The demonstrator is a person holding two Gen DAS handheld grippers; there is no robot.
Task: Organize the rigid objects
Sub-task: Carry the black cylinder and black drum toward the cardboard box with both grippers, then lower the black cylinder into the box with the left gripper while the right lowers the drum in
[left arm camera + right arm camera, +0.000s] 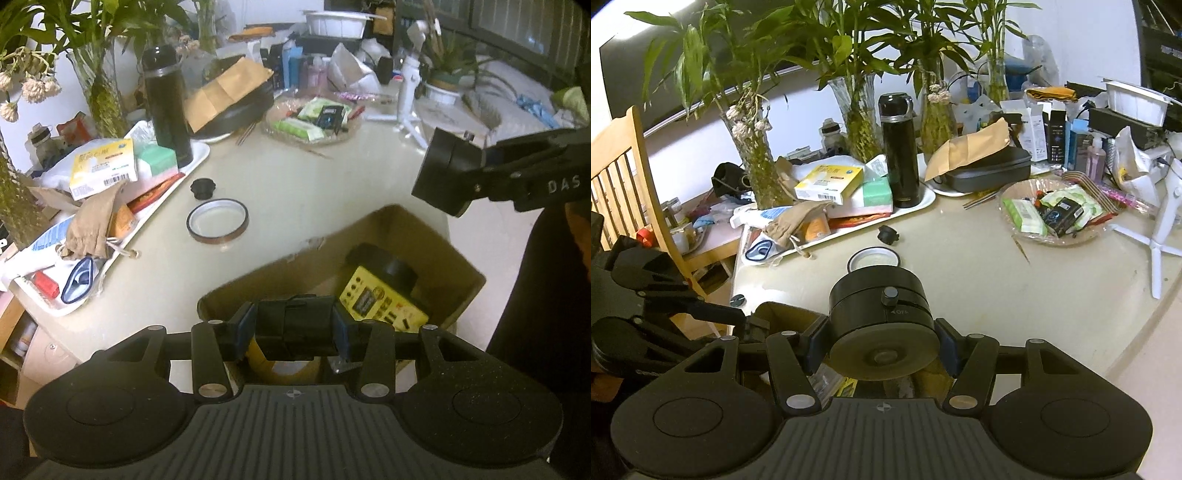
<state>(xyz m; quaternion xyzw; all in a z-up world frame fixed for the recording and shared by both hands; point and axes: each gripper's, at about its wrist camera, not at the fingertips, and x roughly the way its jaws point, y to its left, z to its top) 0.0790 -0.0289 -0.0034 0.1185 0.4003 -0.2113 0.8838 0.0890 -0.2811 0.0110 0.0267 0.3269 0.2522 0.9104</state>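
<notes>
here, the left gripper [295,326] is clamped on a small black blocky plastic part [293,317], its blue pads pressed to either side, and hangs just over the near end of an open brown cardboard box [388,221] that sits at the desk's near edge. inside the box: a yellow rectangular device with black buttons [384,302], a black round cap-like piece [397,267] lying on its upper end, and below the held part a yellow roll, mostly hidden. the right gripper [884,341] is clamped on a black squat cylindrical puck with a small knob and an "off" mark [882,317], flat face turned toward the camera; in the left wrist view the same puck [441,171] hangs above the desk beyond the box's far right corner, not touching it. on the bare cream desk [314,177], beyond the box, an amber tape roll with a pale inner ring [217,220] lies flat, and just past it a small black ribbed cap [202,187], the two near each other but apart. left of these a white tray [192,162] carries a tall black thermos flask [167,103], upright, a yellow and white carton [105,166], a mint green box [157,158] and a tan drawstring pouch [96,225]. farther back a clear dish of green wrapped packets [314,120] and a white tripod stand [408,88].
</notes>
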